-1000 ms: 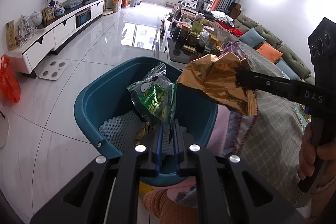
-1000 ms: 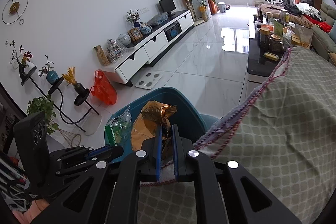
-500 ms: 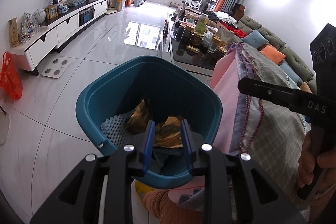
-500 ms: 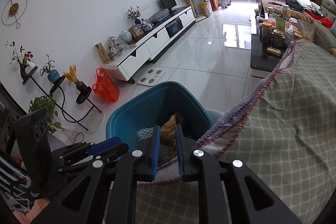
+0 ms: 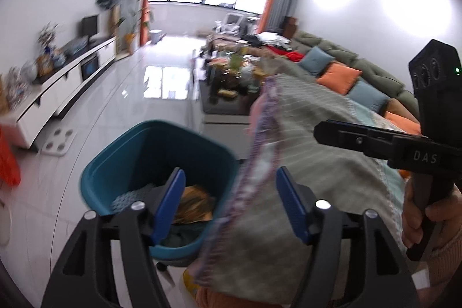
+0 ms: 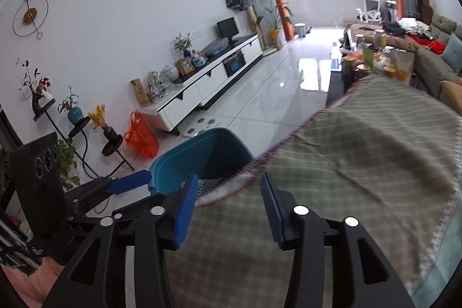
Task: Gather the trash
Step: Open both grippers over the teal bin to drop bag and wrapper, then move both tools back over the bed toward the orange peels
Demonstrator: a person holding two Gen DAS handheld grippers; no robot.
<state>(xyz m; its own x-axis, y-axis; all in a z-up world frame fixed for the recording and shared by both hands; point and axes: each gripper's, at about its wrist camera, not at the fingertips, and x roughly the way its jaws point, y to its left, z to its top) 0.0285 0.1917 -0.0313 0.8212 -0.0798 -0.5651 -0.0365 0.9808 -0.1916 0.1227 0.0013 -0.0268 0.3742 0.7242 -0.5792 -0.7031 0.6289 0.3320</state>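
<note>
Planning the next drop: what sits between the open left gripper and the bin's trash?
Nothing: in the left wrist view, the left gripper hangs directly above the bin and its trash.

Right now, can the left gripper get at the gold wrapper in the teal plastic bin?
Probably yes: the left gripper is open above the teal plastic bin, and the gold wrapper lies uncovered.

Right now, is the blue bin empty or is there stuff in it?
Not empty. The blue bin holds a gold wrapper and white foam netting at the bottom. How full it is overall, I cannot tell.
</note>
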